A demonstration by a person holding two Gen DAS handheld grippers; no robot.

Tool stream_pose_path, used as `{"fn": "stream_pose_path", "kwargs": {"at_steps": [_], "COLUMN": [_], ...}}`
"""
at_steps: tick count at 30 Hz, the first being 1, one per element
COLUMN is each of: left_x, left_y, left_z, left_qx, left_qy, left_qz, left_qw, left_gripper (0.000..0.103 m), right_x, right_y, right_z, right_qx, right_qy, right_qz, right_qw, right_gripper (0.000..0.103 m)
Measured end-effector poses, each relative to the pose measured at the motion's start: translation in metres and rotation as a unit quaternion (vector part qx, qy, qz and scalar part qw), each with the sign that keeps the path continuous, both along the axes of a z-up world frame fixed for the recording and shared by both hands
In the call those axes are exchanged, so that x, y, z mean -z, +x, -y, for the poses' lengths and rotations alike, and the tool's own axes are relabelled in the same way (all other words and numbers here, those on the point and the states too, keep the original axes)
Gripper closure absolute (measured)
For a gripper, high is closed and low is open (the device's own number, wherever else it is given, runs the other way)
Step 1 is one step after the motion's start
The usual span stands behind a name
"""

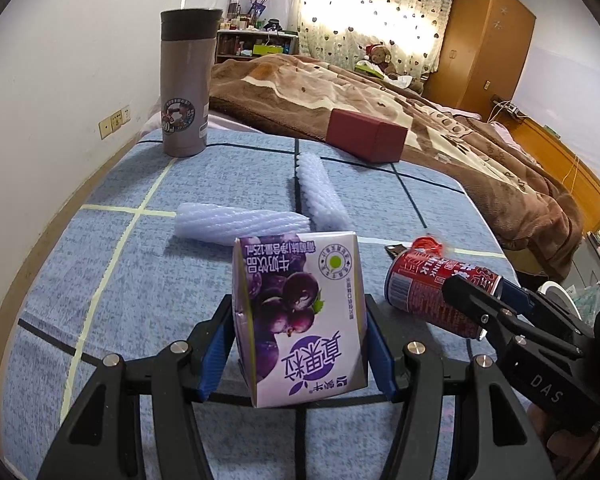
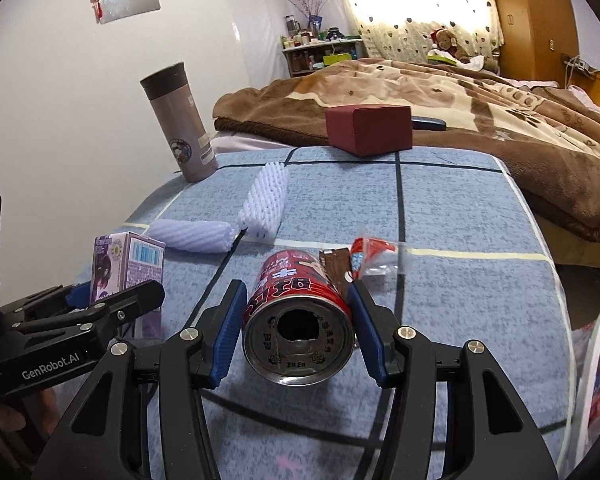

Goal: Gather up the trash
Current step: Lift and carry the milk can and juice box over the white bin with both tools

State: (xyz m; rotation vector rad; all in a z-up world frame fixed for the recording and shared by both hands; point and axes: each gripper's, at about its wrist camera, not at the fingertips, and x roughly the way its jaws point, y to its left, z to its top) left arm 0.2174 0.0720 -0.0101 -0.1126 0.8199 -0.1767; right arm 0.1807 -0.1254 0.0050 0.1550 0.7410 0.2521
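Two claws, both loaded: my left claw [image 1: 300, 344] pinches the purple milk carton [image 1: 300, 316] (label upside down), my right claw [image 2: 298, 332] clamps the red drink can [image 2: 298, 320], opened end toward the camera. Both are above the blue bed sheet [image 1: 140, 280], near two foam sleeves [image 1: 240, 226].

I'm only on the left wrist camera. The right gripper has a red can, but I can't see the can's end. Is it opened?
Observer: Yes. In the right wrist view the red can shows a ragged hole in the end facing the camera.
Operator: What's lying behind the can?
Observer: A brown wrapper lies beside a red and clear wrapper on the blue cover.
Operator: Anything behind the red box?
Observer: A dark flat object, perhaps a remote, lies on the blanket just behind the red box.
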Motion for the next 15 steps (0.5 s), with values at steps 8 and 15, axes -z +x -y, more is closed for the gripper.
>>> {"fn": "stream_pose_path", "kwargs": {"at_steps": [8,15], "left_x": [-0.010,-0.017], "left_y": [-0.015,-0.027], "left_z": [0.014,0.036], "left_qx": [0.013,0.036], "left_qy": [0.001,-0.001], "left_qz": [0.012,0.022], "left_qw": [0.9998,0.9991], "left_gripper": [0.041,0.041], "right_x": [-0.011,-0.016], "right_y": [-0.017,-0.032], "right_z": [0.012,0.029], "right_qx": [0.005,0.018], "right_qy": [0.013,0.015], "right_qz": [0.027,0.040], "right_qw": [1.000,0.999], "right_gripper": [0.050,0.050]}}
